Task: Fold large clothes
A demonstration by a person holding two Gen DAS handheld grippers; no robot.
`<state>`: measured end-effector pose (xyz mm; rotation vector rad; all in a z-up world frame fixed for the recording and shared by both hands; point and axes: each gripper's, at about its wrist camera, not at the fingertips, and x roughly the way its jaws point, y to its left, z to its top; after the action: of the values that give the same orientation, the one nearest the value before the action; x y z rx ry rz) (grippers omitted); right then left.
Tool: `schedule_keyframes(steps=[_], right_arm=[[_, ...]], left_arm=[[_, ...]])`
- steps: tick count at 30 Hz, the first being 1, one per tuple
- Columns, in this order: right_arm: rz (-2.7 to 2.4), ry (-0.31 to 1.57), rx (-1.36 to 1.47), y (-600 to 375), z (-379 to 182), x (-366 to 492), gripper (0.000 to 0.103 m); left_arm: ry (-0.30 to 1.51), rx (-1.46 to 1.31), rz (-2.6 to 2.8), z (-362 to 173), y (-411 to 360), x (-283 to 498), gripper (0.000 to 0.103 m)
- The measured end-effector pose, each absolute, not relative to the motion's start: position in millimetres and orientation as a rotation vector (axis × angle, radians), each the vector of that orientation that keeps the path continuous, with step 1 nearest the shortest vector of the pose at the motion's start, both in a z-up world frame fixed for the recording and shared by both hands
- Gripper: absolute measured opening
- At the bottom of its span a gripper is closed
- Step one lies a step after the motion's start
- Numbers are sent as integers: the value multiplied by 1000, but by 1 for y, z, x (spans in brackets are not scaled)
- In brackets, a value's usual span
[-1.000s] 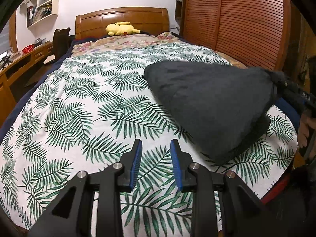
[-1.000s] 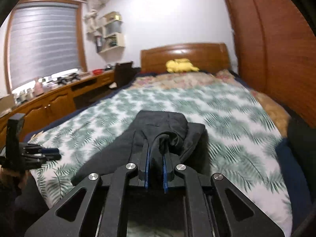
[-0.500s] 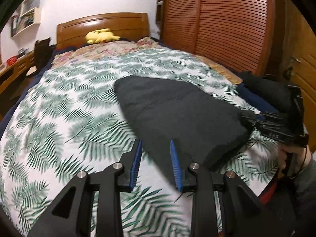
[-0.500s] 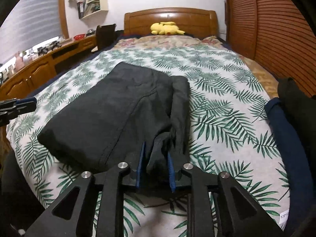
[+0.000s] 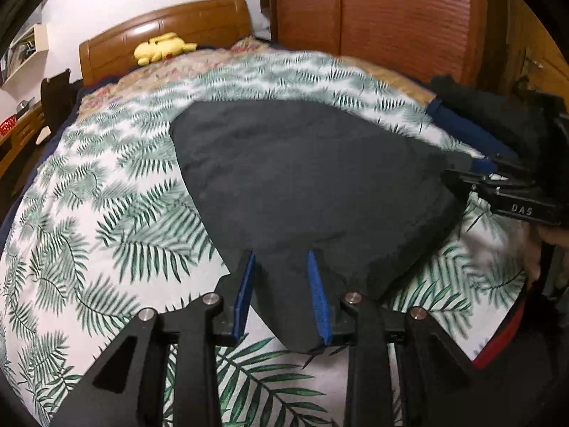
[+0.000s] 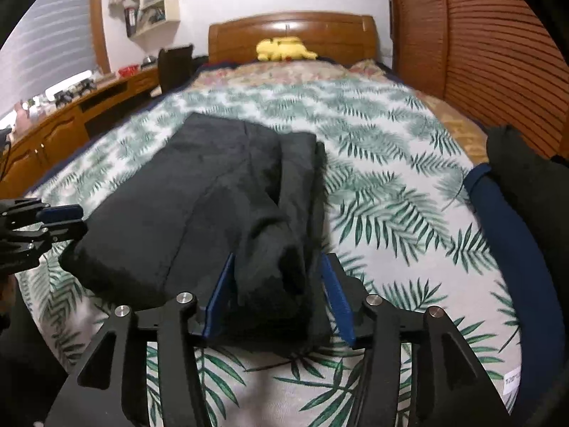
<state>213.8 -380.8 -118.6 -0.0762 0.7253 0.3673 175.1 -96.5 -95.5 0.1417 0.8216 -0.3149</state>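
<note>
A folded dark garment (image 5: 313, 185) lies flat on the bed (image 5: 106, 213), over the palm-leaf cover. The left gripper (image 5: 281, 295) stands spread around one corner of it, not pressing the cloth. The right gripper (image 6: 277, 295) is opening, and a bunched end of the garment sits loose between its pads.
</note>
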Motion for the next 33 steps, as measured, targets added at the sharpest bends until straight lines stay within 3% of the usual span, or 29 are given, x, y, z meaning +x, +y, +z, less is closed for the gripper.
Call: schedule_keyframes(steps=[13,33], right_arm=[[349,833,-90,-374,-153,223,76],[373,856,-42,-376,-160,233,82]], left_arm=[[760,91,-347,-70,-65,201,34],[840,56,-299,-104,-25,402,42]])
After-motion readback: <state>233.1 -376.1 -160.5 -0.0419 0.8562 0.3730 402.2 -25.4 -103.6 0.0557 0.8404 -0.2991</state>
